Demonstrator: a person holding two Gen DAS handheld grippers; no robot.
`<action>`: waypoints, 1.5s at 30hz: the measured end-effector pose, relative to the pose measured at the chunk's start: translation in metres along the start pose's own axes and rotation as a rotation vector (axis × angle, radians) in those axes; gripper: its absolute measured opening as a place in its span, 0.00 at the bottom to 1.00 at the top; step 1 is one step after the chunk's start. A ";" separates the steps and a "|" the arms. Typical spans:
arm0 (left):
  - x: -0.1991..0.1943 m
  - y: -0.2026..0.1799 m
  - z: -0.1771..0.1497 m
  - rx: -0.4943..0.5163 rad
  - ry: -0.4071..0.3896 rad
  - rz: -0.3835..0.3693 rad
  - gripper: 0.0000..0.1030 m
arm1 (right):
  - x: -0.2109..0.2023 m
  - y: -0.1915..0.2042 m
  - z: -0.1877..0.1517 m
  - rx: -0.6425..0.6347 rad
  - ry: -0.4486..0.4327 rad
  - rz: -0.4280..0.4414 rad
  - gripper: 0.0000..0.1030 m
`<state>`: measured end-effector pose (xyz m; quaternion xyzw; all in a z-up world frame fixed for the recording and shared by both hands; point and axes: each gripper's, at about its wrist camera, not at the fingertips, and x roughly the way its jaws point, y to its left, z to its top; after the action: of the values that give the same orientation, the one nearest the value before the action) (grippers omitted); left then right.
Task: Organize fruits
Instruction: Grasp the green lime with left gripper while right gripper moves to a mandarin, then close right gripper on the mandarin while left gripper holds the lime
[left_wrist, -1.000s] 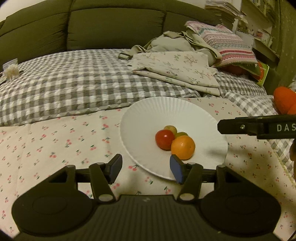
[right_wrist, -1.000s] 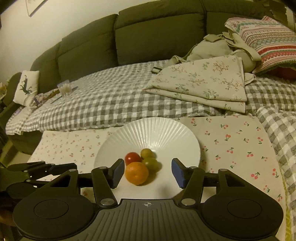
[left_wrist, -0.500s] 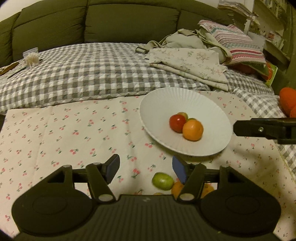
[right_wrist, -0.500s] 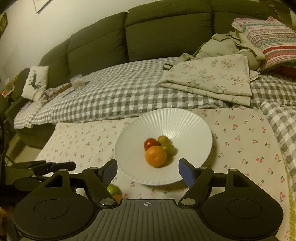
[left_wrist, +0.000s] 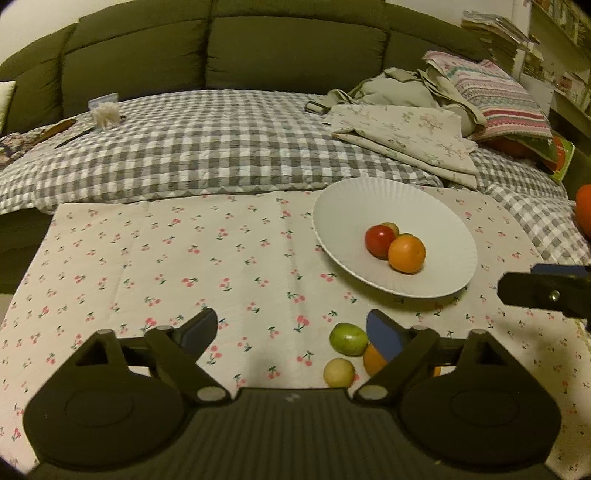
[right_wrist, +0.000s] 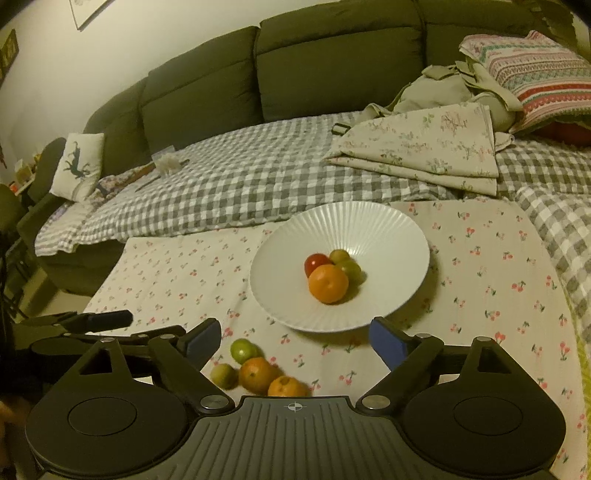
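While both grippers, left gripper and right gripper, hover with jaws released, the right view shows two loose oranges; the left shows seemingly one, near the cherry cloth's front edge below the plate.

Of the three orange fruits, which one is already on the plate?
The orange beside the red fruit on the white plate; the other two oranges lie on the cherry-print cloth.
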<state>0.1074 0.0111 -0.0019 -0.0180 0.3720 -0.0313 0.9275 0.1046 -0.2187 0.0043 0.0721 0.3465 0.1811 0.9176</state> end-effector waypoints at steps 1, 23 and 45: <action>-0.002 0.002 -0.002 -0.007 -0.003 0.007 0.91 | -0.001 0.001 -0.001 0.001 0.002 0.003 0.89; 0.009 -0.009 -0.053 -0.007 0.152 -0.027 0.92 | 0.018 0.005 -0.016 -0.015 0.099 0.012 0.92; 0.020 -0.020 -0.061 0.045 0.165 -0.097 0.24 | 0.065 0.004 -0.043 -0.048 0.207 -0.025 0.78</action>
<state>0.0791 -0.0105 -0.0587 -0.0126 0.4450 -0.0857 0.8913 0.1204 -0.1898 -0.0667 0.0265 0.4357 0.1843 0.8806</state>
